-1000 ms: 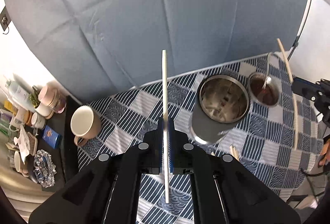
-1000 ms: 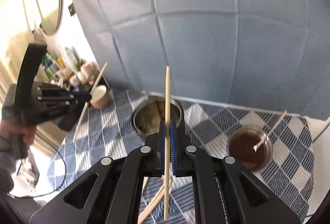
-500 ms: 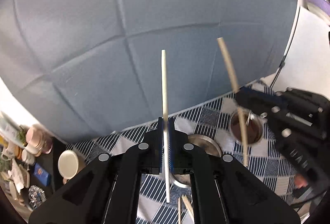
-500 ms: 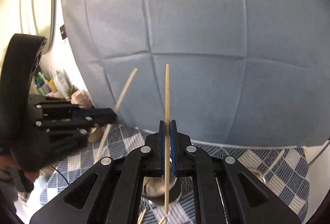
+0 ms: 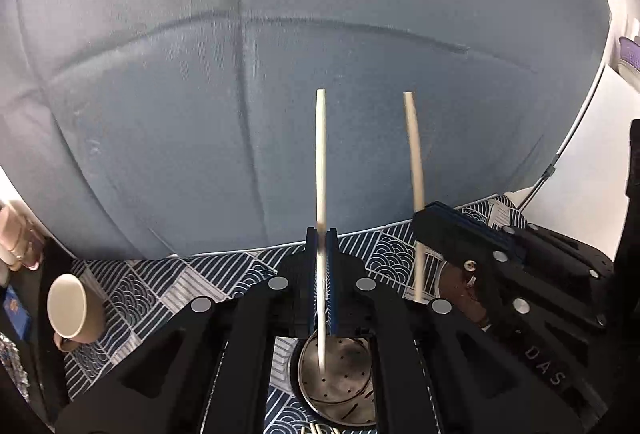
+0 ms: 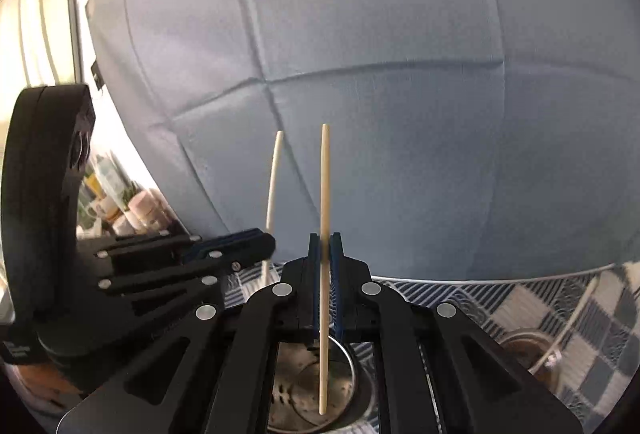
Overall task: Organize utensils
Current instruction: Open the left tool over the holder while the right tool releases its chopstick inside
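Hidden and cut-off parts around the metal holder

The metal holder (image 5: pixel 338 386) shows only between the left gripper's (image 5: pixel 321 234) arms, its near rim cut by the frame edge. Beside it, the brown-filled bowl (image 5: pixel 460 286) sits mostly behind the right gripper (image 5: pixel 440 218). In the right wrist view the holder's (image 6: pixel 304 386) bottom is blurred, and the bottles (image 6: pixel 120 206) far left of it are too small to identify.

Two pale chopsticks (image 5: pixel 321 174) (image 5: pixel 414 170) stand near-upright side by side, their lower tips above a perforated steel holder (image 5: pixel 340 390).
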